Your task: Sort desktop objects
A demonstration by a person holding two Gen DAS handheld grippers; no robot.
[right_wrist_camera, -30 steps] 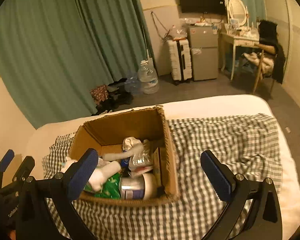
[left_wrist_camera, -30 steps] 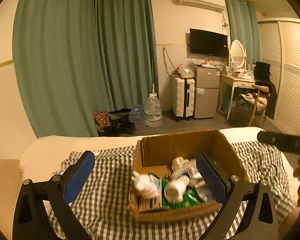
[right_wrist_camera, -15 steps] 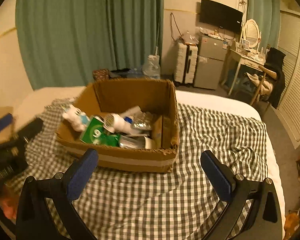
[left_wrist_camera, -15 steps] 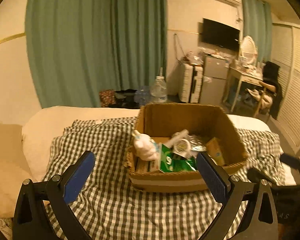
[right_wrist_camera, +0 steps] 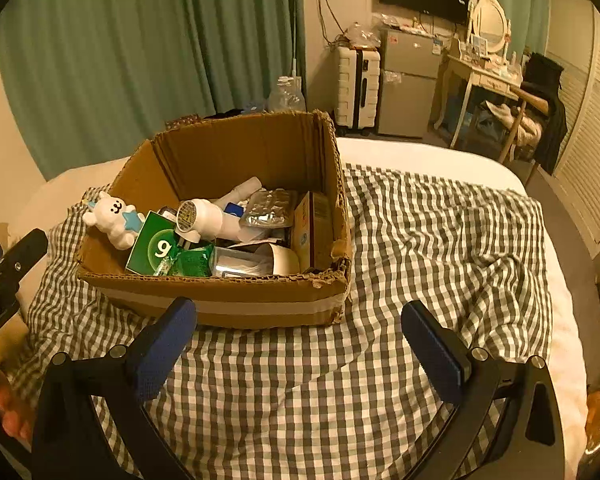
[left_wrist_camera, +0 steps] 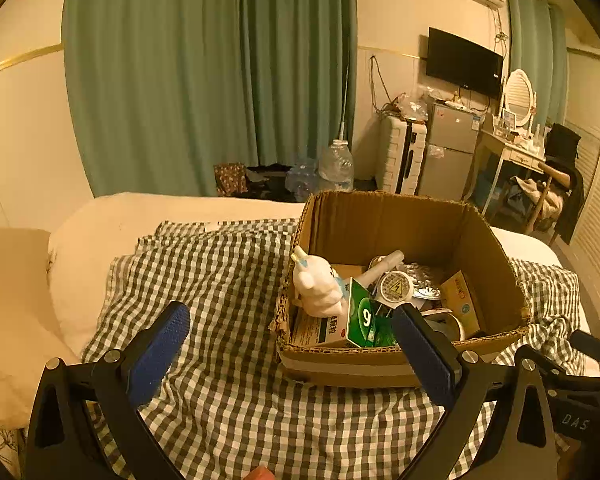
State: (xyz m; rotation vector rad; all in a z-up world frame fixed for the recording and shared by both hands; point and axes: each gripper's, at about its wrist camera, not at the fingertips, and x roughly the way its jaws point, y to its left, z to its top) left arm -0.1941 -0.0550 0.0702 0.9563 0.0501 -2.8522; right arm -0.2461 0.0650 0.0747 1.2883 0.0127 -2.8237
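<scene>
A cardboard box (left_wrist_camera: 480,240) (right_wrist_camera: 220,308) stands on a checked cloth (left_wrist_camera: 228,280) (right_wrist_camera: 420,240) spread over a bed. Inside lie a white bear toy (left_wrist_camera: 316,284) (right_wrist_camera: 114,218), a green packet with a "9" (left_wrist_camera: 362,316) (right_wrist_camera: 158,246), a white bottle (right_wrist_camera: 204,214), a silver foil pack (right_wrist_camera: 268,208) and several other small items. My left gripper (left_wrist_camera: 290,342) hovers open in front of the box's near left corner. My right gripper (right_wrist_camera: 298,330) is open too, just in front of the box's near wall. Both hold nothing.
A cream pillow (left_wrist_camera: 8,312) lies left of the cloth. Beyond the bed are green curtains (left_wrist_camera: 204,80), water bottles (left_wrist_camera: 336,166), a white suitcase (left_wrist_camera: 402,154), a small fridge (left_wrist_camera: 448,148) and a dressing table (left_wrist_camera: 516,152). The left gripper's body (right_wrist_camera: 4,272) and a hand (right_wrist_camera: 8,412) show at the right view's left edge.
Both grippers have pulled back and settled low in front of the box, which now sits closer and larger in both views. Neither gripper took hold of anything; both stayed open.
</scene>
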